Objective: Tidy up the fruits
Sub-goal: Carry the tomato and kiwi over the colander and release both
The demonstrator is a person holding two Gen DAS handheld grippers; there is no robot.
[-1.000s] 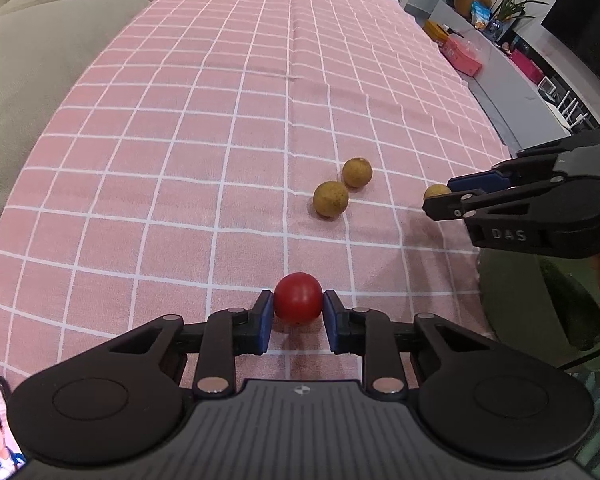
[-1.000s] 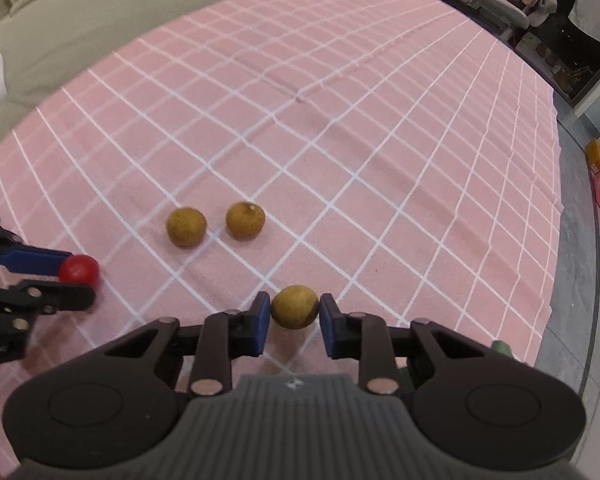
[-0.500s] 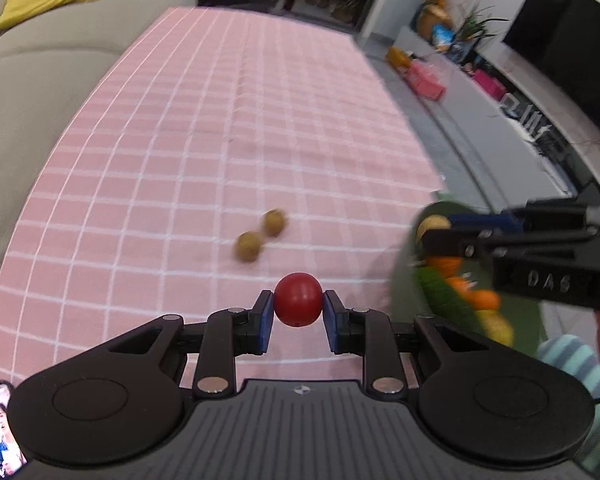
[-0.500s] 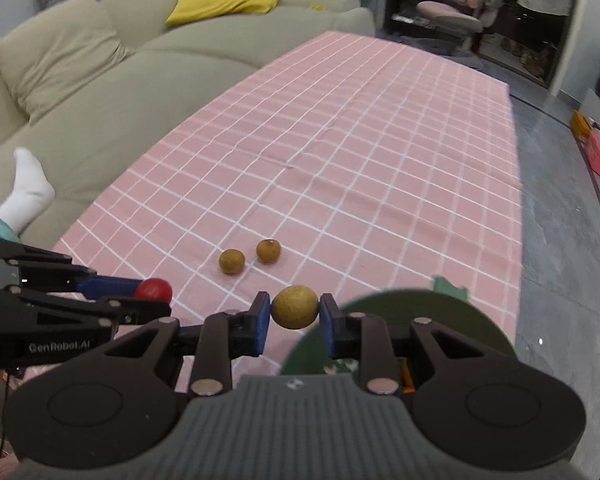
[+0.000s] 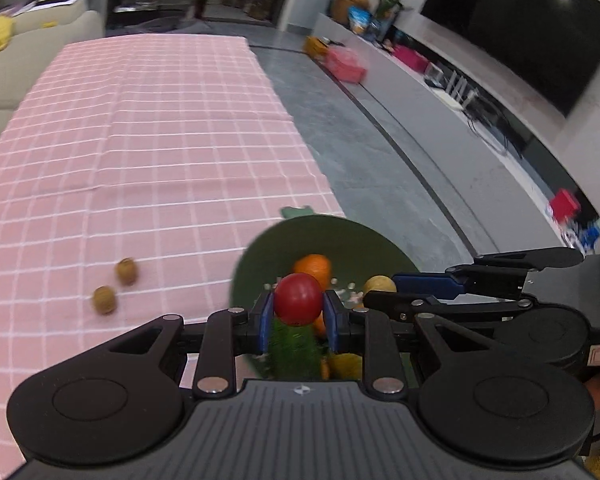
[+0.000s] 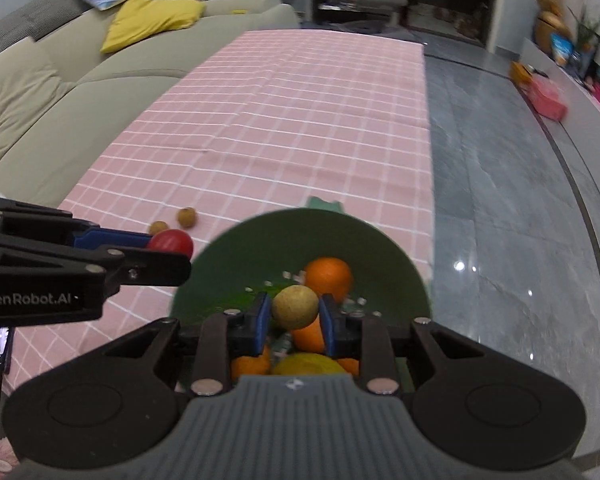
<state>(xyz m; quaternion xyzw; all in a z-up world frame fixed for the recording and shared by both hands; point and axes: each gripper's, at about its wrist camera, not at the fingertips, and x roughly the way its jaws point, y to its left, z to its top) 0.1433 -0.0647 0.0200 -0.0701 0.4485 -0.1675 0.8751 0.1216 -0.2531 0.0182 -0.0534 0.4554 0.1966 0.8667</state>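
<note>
Red tomato (image 5: 298,299) is pinched tight in your left gripper (image 5: 297,322), pads on both sides, over the green bowl (image 5: 332,236). Your right gripper (image 6: 294,320) clamps a tan round fruit (image 6: 294,306) above the bowl's oranges (image 6: 328,278). Two more brown fruits (image 5: 115,286) lie on pink cloth (image 5: 140,140).

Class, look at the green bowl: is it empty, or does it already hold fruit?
Already holding fruit. The green bowl contains an orange and other orange and yellow pieces; exact count unclear.
</note>
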